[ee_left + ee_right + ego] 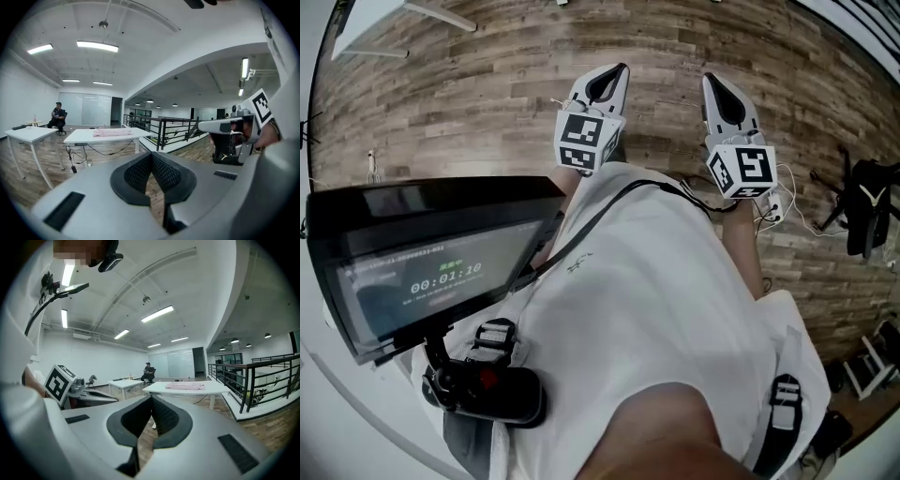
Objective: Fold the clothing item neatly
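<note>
Left claw [151, 157] and right claw [151, 400] both clenched empty; pink garment [185, 386] lies on distant white table [158, 389].

Left gripper [615, 79] and right gripper [712, 86] reach forward side by side, both closed tight, holding nothing.

Head view: set above the torso and aimed steeply down at the wooden floor [487, 84]; left gripper [614, 80] and right gripper [713, 86] are seen close by.
Left gripper view: pointed towards the white table [108, 135], well apart from it.
Right gripper view: faced at the same table, also from afar.
Shared: the table, the railing [164, 129] beside it, the seated person [57, 117] beyond it.
</note>
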The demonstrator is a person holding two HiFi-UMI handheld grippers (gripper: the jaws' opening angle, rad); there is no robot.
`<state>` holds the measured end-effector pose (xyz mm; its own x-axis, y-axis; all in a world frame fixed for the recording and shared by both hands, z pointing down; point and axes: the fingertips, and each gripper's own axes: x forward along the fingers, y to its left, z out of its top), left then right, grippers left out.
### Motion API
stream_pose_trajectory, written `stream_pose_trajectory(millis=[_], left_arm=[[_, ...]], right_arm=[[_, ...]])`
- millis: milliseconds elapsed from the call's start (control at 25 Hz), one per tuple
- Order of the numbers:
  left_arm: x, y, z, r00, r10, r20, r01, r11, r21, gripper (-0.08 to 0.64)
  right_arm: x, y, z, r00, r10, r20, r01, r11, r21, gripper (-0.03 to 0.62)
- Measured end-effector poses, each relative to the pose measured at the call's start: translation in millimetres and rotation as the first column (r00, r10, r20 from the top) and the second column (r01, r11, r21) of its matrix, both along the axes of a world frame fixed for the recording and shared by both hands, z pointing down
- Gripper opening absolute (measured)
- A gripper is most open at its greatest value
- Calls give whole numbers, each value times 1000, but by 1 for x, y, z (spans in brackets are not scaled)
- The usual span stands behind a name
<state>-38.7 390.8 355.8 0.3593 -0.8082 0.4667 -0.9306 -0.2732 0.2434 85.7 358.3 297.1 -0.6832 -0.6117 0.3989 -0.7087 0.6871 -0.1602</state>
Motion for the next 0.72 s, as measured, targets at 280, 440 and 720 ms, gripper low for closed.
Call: stream_pose_trajectory(millis=[280, 440, 720], left_arm=[[84, 100, -35, 996, -82, 27, 82, 997, -7, 3], [89, 137, -49, 993, -114, 36, 115, 993, -9, 3], [72, 156, -65, 991, -121, 57, 120, 993, 16, 2]], right_arm=[[87, 93, -21, 998, -56, 38, 56, 998, -5, 2], [102, 125, -28, 997, -65, 35, 66, 998, -11, 3], [107, 149, -42, 998, -38, 40, 38, 999, 1, 2]])
